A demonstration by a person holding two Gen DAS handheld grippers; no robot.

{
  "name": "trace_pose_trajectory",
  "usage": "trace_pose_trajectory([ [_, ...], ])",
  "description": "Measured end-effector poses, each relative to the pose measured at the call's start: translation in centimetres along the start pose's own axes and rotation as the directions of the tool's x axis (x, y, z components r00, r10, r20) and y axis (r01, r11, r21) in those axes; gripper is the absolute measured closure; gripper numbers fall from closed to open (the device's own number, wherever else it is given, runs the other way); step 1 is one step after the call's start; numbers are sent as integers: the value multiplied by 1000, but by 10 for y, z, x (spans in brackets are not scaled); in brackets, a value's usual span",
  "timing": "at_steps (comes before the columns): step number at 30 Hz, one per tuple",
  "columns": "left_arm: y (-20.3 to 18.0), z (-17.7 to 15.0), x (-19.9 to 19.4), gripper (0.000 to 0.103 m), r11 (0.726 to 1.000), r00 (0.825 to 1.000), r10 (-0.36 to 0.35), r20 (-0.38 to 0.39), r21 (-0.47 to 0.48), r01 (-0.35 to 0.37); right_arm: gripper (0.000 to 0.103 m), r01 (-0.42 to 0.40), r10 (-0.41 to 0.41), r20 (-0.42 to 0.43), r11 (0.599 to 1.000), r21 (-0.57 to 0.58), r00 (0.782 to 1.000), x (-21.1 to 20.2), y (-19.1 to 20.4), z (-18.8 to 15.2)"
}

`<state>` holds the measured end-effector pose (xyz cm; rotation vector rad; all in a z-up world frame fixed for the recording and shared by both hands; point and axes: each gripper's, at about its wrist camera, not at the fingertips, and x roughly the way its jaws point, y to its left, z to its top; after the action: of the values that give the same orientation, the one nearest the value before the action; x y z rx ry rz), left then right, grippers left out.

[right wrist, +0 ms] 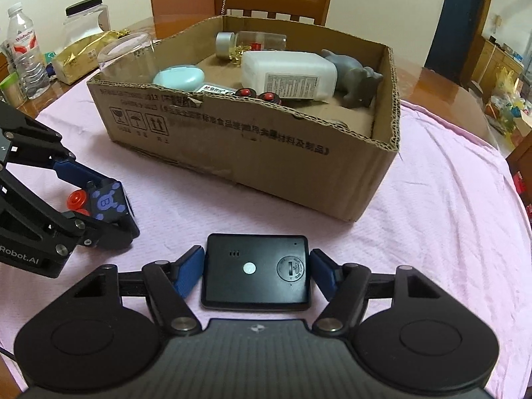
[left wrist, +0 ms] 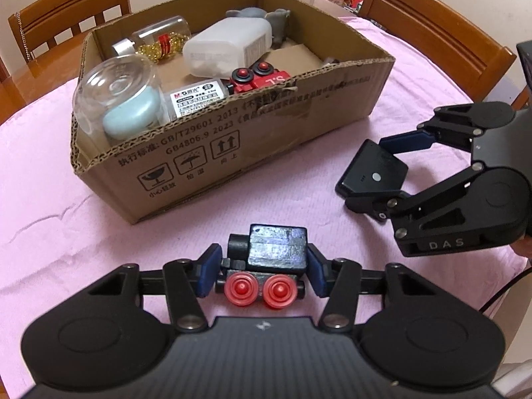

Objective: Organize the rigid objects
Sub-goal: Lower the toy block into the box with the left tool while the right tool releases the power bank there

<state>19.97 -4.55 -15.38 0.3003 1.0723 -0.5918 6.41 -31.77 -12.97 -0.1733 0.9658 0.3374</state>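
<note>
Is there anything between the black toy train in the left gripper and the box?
Only bare pink cloth lies between the train and the box. The box's near wall must be cleared from above.

The left gripper [left wrist: 262, 271] points steeply down at the table, and its two blue pads [left wrist: 210, 274] press against the sides of a small black toy train [left wrist: 266, 259]. The right gripper [right wrist: 256, 272] also points down, just beside the left one. Its blue pads [right wrist: 189, 274] stand at both sides of a flat black device [right wrist: 256, 271], very near or touching its edges.
</note>
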Motion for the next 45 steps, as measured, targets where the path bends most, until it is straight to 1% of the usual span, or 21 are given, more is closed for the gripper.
trace_pose_trajectory([
  [4,-2,2,-5,50,1000,1000,10,-2,15,-10,29,20,-21,-10,1000,-8,1000,-2,1,0],
  [7,-4,4,-10,50,1000,1000,18,-2,26,-18,29,17,-17,-15,1000,-13,1000,-5,1,-1],
  [19,-10,16,-45,50,998,1000,3,20,62,-5,29,9,-10,-8,999,-48,1000,-35,-6,5],
  [27,-14,29,-76,50,995,997,-5,75,99,-3,29,4,0,40,995,-102,999,-70,-10,23],
  [32,-12,39,-93,50,996,994,-8,110,93,-2,29,6,4,81,993,-122,997,-85,-13,39],
  [39,-8,62,-106,50,996,985,14,172,82,-28,29,5,11,127,992,-126,992,-91,-13,59],
  [41,-7,71,-108,50,996,981,29,192,83,-46,29,1,16,138,992,-127,990,-90,-14,63],
  [45,-1,87,-110,50,995,976,47,214,71,-64,29,1,19,157,992,-124,987,-89,-16,72],
])
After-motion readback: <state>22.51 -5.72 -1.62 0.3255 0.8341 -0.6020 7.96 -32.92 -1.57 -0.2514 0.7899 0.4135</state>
